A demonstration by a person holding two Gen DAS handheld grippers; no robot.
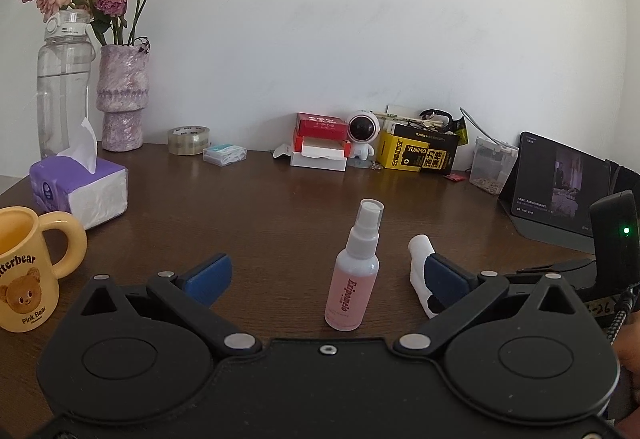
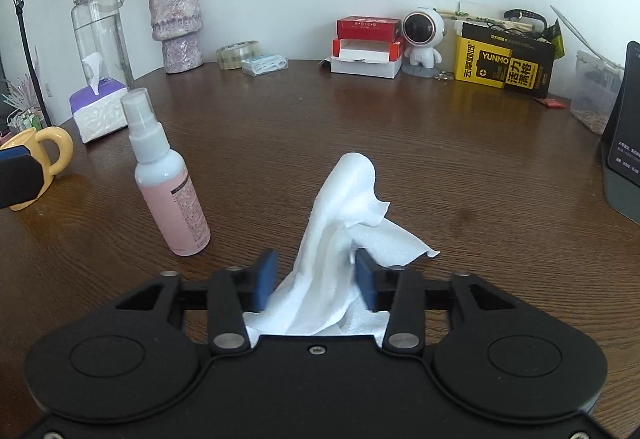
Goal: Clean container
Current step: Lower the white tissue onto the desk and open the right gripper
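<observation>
A small spray bottle [image 1: 353, 271] of pink liquid with a white cap stands upright on the brown table, just ahead of my left gripper [image 1: 328, 267] and between its blue pads. That gripper is open and touches nothing. A yellow bear mug [image 1: 28, 267] stands to its left, upright, its inside hidden. My right gripper [image 2: 316, 267] is shut on a bunched white tissue [image 2: 340, 215], which rises between its pads. In the right wrist view the bottle [image 2: 168, 179] is to the left of the tissue, and the mug [image 2: 46, 153] is at the far left.
A purple tissue box [image 1: 80, 191], a clear water jug [image 1: 64, 83] and a vase of dried roses [image 1: 122, 99] stand at the back left. Tape [image 1: 189, 139], red boxes [image 1: 320, 143], an astronaut figure [image 1: 362, 133] and a yellow-black box [image 1: 420, 155] line the wall. A propped tablet [image 1: 560, 191] is right.
</observation>
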